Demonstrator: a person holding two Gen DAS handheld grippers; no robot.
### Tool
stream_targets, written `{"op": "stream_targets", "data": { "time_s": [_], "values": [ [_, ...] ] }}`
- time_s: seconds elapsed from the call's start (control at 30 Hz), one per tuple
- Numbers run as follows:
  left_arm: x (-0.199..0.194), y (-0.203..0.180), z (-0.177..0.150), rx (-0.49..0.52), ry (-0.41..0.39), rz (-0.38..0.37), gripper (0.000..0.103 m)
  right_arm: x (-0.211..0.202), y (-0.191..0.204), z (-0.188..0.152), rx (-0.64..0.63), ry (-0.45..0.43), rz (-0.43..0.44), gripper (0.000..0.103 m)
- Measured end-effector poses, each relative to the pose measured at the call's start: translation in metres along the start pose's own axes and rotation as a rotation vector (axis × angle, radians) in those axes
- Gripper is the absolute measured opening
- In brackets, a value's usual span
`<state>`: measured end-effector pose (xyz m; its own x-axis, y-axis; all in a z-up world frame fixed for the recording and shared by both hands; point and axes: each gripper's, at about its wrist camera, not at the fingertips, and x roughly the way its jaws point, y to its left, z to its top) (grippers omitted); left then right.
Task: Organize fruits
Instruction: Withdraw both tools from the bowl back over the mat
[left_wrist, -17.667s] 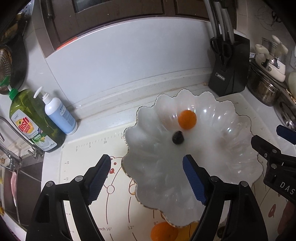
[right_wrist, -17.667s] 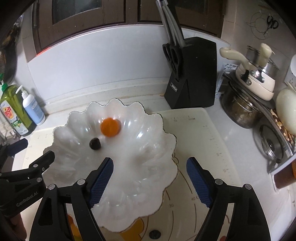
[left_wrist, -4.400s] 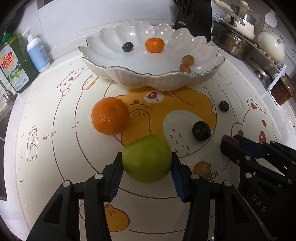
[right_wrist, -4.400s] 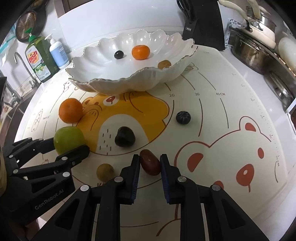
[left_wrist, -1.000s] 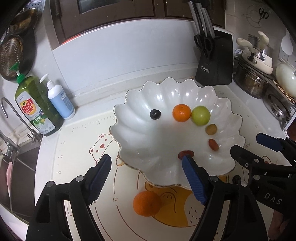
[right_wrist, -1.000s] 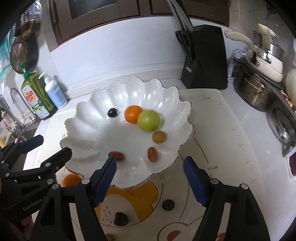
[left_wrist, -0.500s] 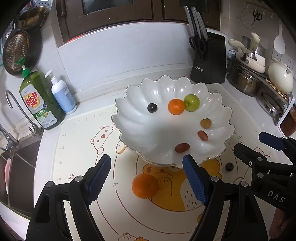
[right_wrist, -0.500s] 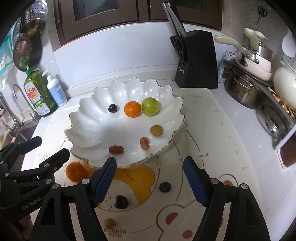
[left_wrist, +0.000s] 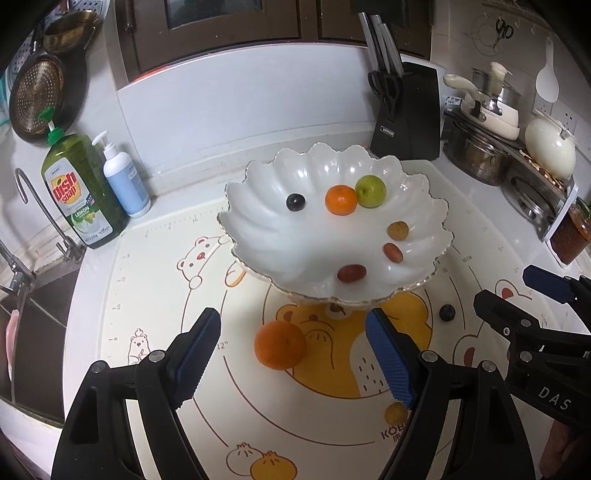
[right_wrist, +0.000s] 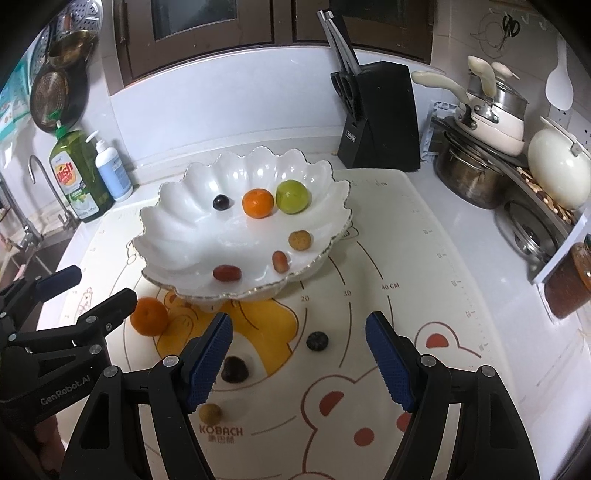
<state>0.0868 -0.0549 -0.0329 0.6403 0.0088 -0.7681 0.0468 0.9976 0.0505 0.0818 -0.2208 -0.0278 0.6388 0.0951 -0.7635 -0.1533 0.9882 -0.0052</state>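
Kitchen bench (right_wrist: 461, 229) of white stone, covered by a cream baking mat (right_wrist: 369, 258) printed with bears, ruler marks ("20", "30", "40 CM", "12"") and the name "KOBACH". A white scalloped bowl (right_wrist: 177, 206) with a gilt rim stands on the mat; inside it lie a dark grape (right_wrist: 221, 202), a small orange (right_wrist: 258, 203) touching a green apple (right_wrist: 292, 196), a tan longan (right_wrist: 299, 240) and two reddish oval fruits (right_wrist: 227, 273). On the mat, near the bowl: a larger orange (left_wrist: 280, 344), a dark plum (right_wrist: 234, 369), a blue-black berry (right_wrist: 317, 340) and a second longan (right_wrist: 210, 412). Left gripper (left_wrist: 293, 362) and right gripper (right_wrist: 297, 363) both hover wide apart, holding nothing. Behind: green bottle (left_wrist: 79, 195) labelled "dish soap LEMON", knife block (right_wrist: 380, 118).
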Motion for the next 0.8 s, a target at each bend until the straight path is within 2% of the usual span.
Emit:
{"op": "stream_targets", "data": {
  "time_s": [0.8],
  "values": [
    [0.005, -0.008, -0.039, 0.019, 0.047, -0.018, 0.081, 0.005, -0.006, -0.042, 0.032, 0.048, -0.007, 0.075]
  ]
}}
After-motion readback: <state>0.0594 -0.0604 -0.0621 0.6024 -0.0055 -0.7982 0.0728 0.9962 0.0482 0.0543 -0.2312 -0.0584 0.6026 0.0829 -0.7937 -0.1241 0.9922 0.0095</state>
